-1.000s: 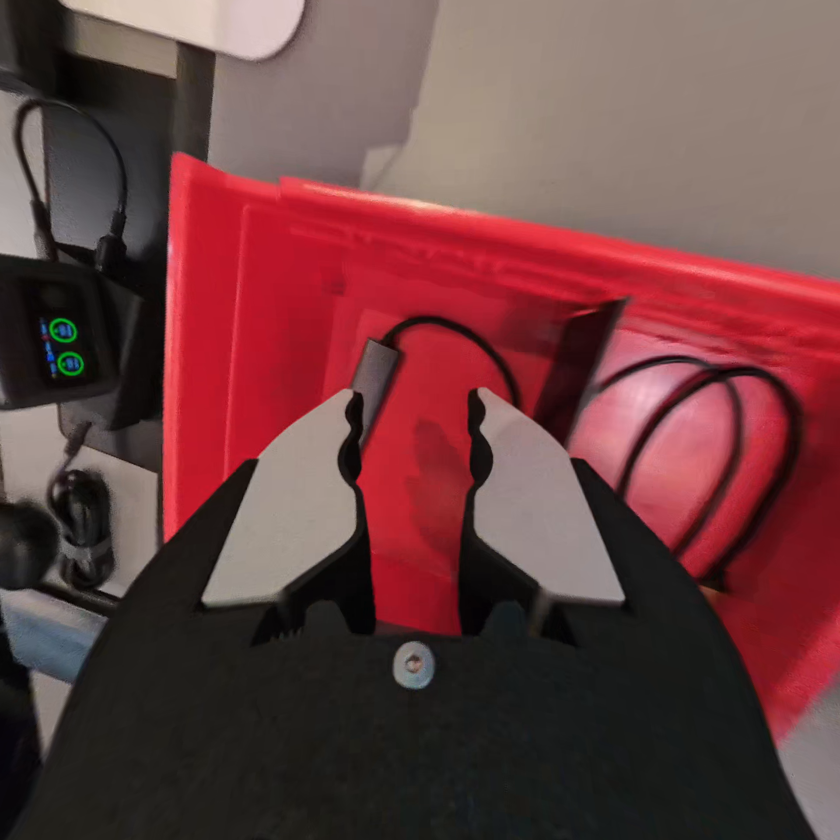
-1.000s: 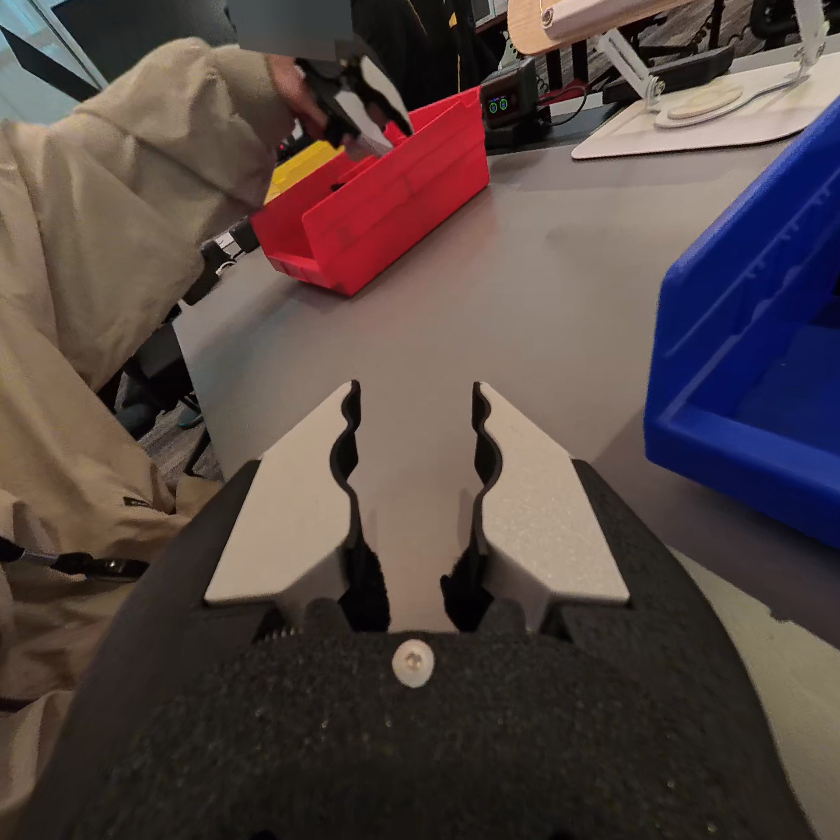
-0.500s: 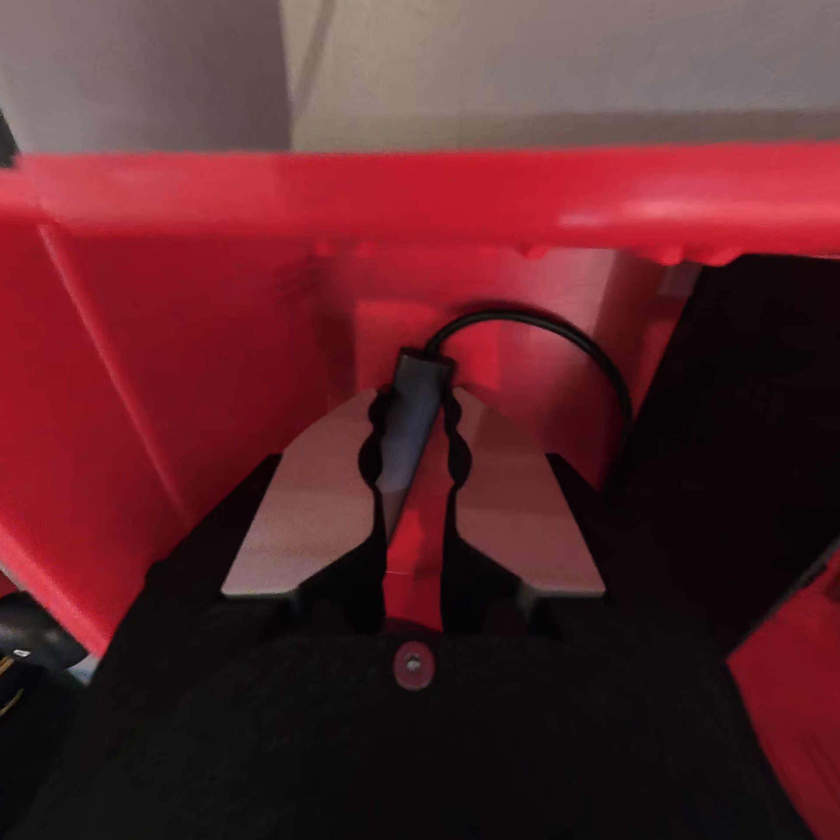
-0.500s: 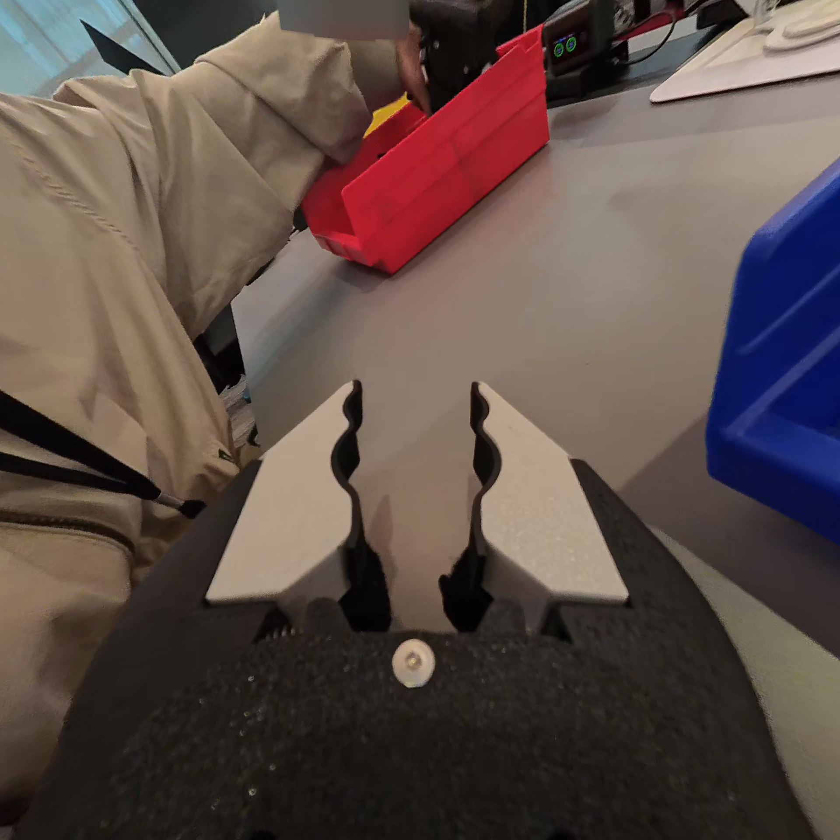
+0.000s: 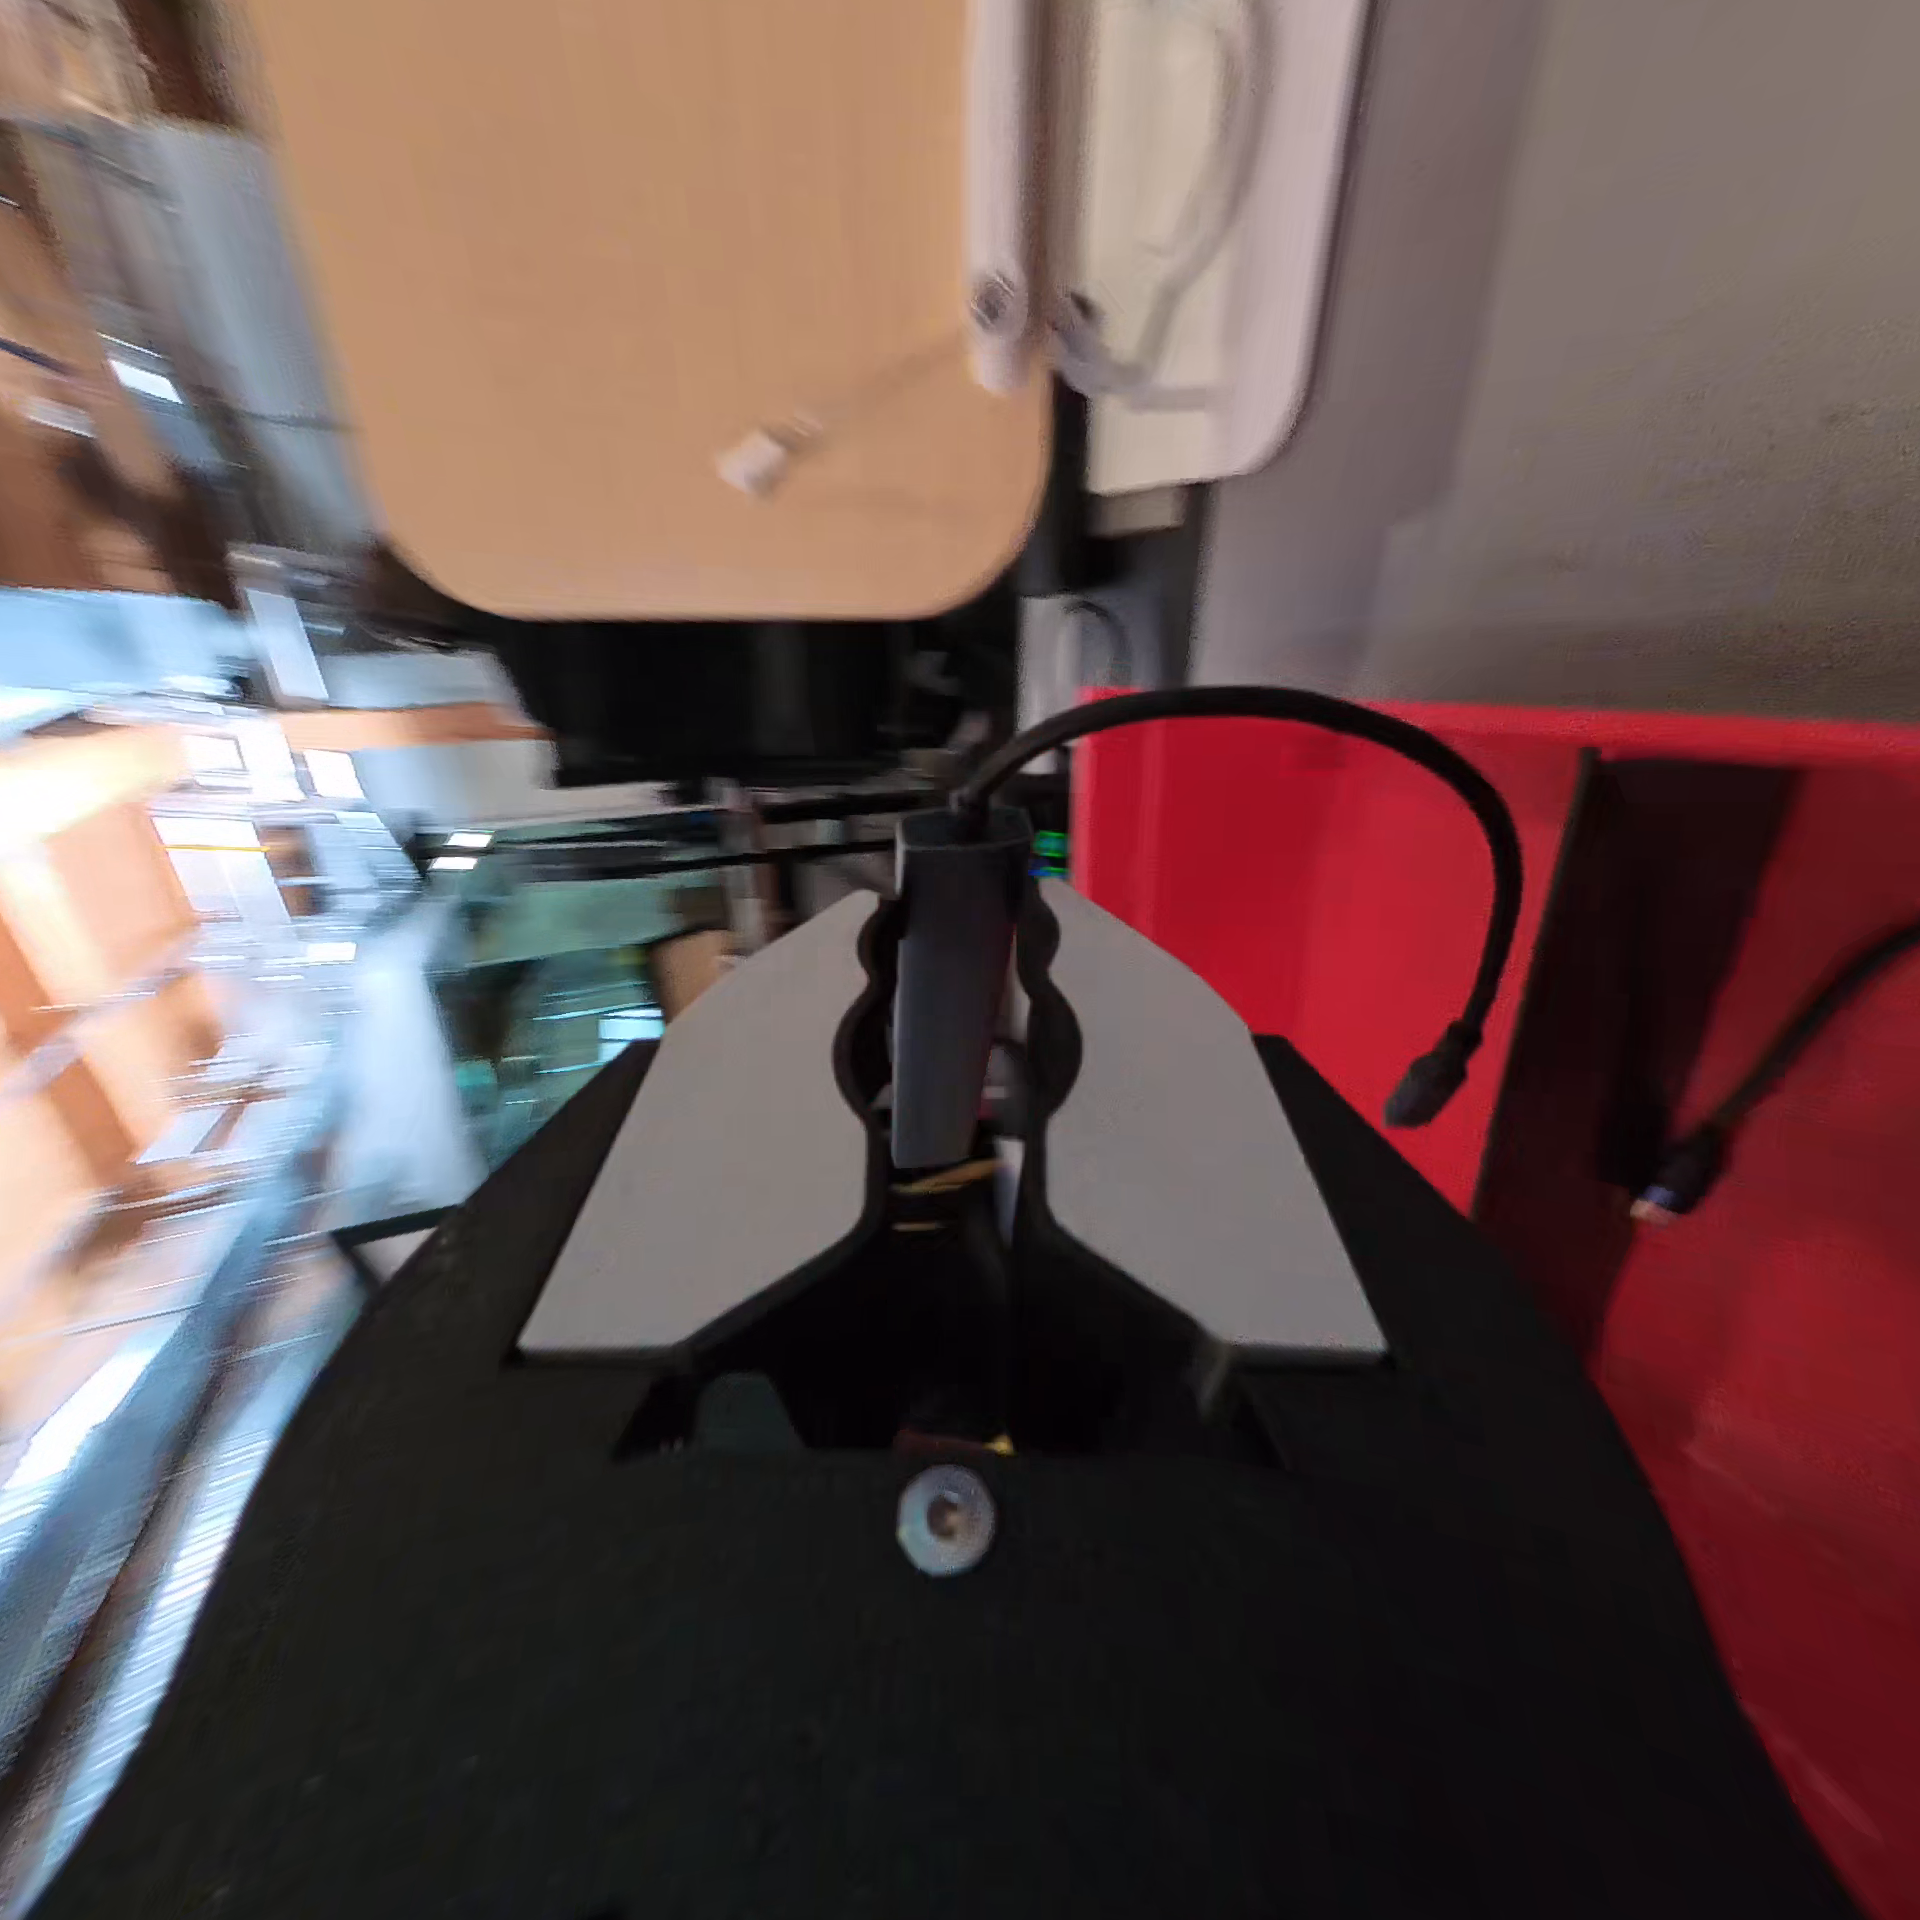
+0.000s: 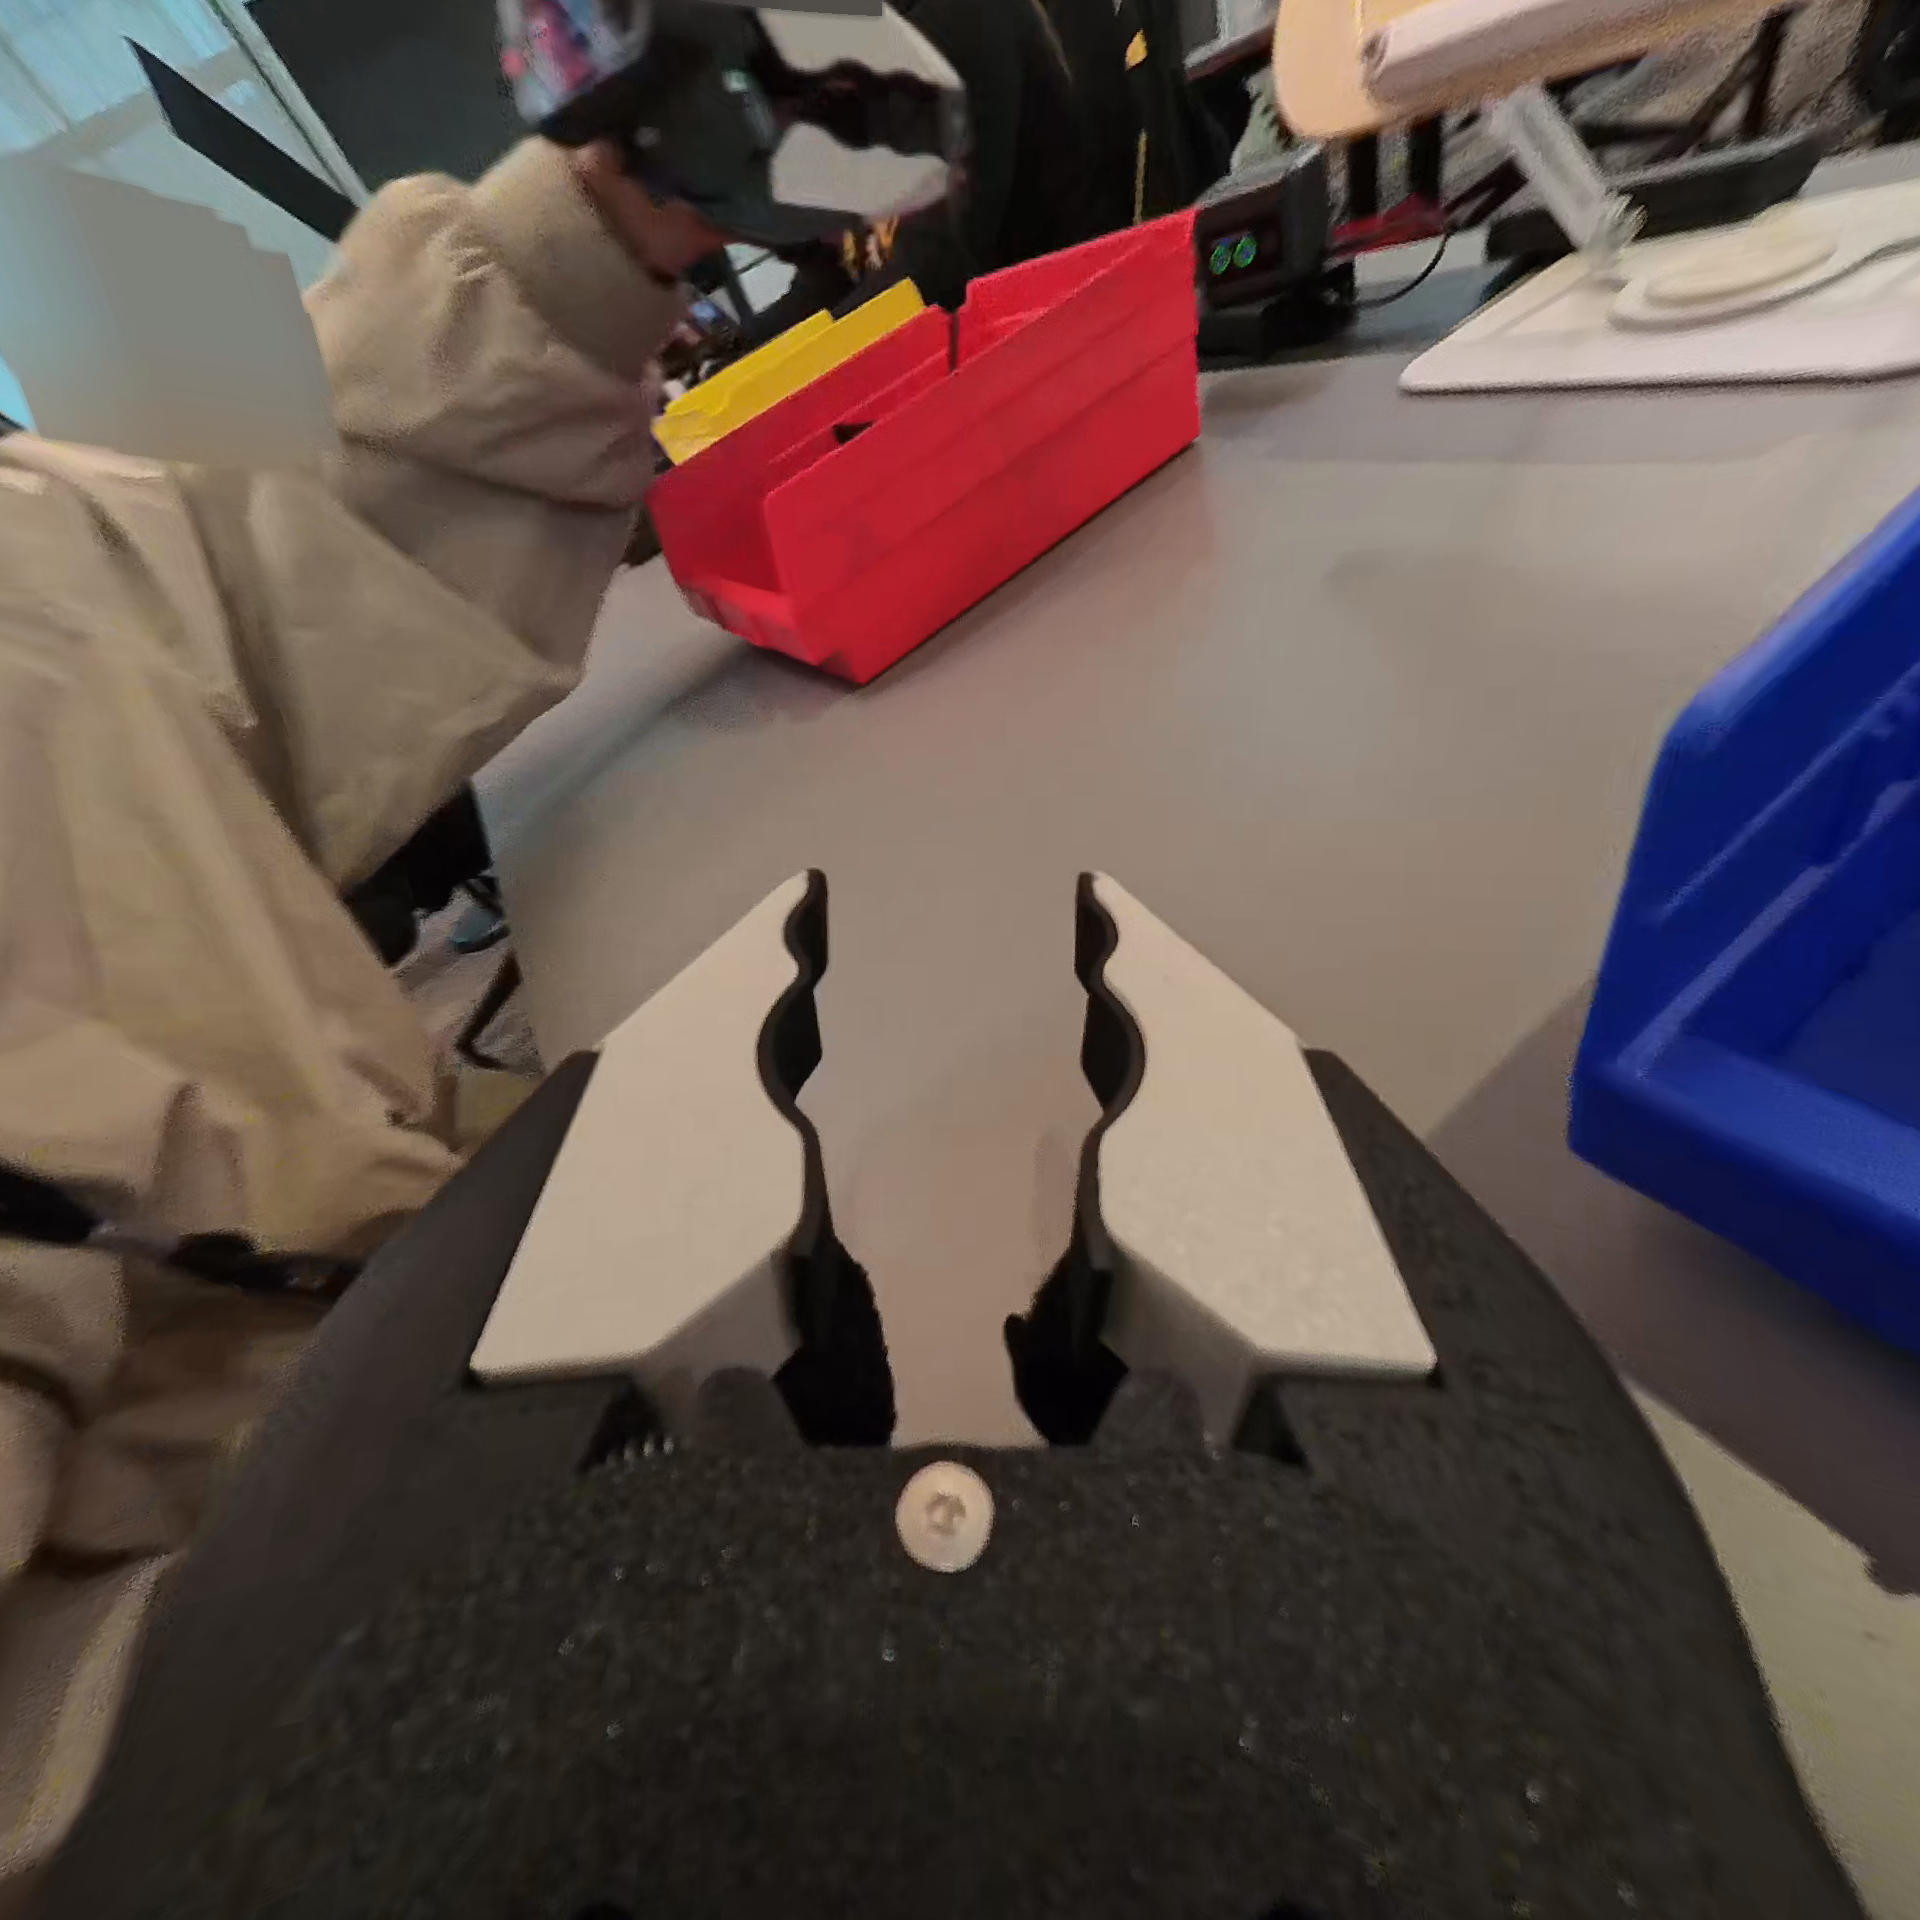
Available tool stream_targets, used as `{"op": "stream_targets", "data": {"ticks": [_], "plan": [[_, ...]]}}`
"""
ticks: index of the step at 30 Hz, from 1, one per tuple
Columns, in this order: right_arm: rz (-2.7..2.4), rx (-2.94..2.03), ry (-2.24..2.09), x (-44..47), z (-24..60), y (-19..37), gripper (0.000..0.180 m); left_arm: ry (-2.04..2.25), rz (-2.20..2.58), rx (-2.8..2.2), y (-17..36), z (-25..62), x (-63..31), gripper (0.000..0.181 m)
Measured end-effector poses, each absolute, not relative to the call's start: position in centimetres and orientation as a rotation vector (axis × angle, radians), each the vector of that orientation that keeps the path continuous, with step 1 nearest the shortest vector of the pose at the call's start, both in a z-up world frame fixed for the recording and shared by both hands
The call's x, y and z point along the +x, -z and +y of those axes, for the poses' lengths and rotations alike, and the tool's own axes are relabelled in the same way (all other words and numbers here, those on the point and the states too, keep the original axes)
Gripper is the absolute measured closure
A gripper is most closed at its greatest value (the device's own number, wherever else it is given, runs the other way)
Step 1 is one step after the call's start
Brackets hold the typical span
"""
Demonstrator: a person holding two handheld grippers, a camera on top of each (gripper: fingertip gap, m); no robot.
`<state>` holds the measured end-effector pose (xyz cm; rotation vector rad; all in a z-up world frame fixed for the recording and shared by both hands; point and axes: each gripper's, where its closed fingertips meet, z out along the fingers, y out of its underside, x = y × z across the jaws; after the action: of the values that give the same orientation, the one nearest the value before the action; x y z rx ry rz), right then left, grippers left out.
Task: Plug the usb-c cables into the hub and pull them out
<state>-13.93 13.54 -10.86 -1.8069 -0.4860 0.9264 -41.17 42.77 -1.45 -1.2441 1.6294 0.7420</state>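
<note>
My left gripper (image 5: 954,914) is shut on a slim dark grey hub (image 5: 951,997) and holds it lifted above and left of the red bin (image 5: 1288,935). The hub's short black cable (image 5: 1455,821) arcs to the right and its plug (image 5: 1434,1070) hangs free. Another black cable (image 5: 1756,1070) with a plug end lies in the bin beyond a black divider (image 5: 1558,987). My right gripper (image 6: 951,904) is open and empty, low over the grey table (image 6: 1299,675). The red bin shows far off in the right wrist view (image 6: 966,488).
A blue bin (image 6: 1766,1018) stands close on the right. A yellow bin (image 6: 790,364) sits behind the red one. A person in a beige jacket (image 6: 260,675) fills the left. A white pad with a stand (image 6: 1683,301) and a black device with green lights (image 6: 1247,249) are at the back.
My left gripper closed on the hub inside the red bin and lifted it up and to the left, out of the bin. My right gripper stayed open and shifted its aim slightly.
</note>
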Motion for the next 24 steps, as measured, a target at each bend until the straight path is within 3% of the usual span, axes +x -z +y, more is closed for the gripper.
{"op": "stream_targets", "data": {"ticks": [7, 12, 17, 24], "plan": [[-0.561, -1.605, -0.645, -16.3, 15.6, 2.7, 0.132, -0.933, 1.379, -0.793, -7.0, 29.4, -32.6, 0.160], [-0.635, -1.442, -0.543, -19.9, 15.5, -4.0, 0.140, -0.822, 1.328, -0.692, -6.8, 20.9, -25.8, 0.160], [-0.636, -1.382, -0.355, -19.7, 14.5, -5.0, 0.161, -0.729, 1.329, -0.689, -4.1, 17.1, -21.9, 0.160], [-0.655, -1.466, -0.394, -19.4, 13.9, -2.7, 0.155, -0.636, 1.298, -0.693, -2.5, 15.0, -19.7, 0.160]]}}
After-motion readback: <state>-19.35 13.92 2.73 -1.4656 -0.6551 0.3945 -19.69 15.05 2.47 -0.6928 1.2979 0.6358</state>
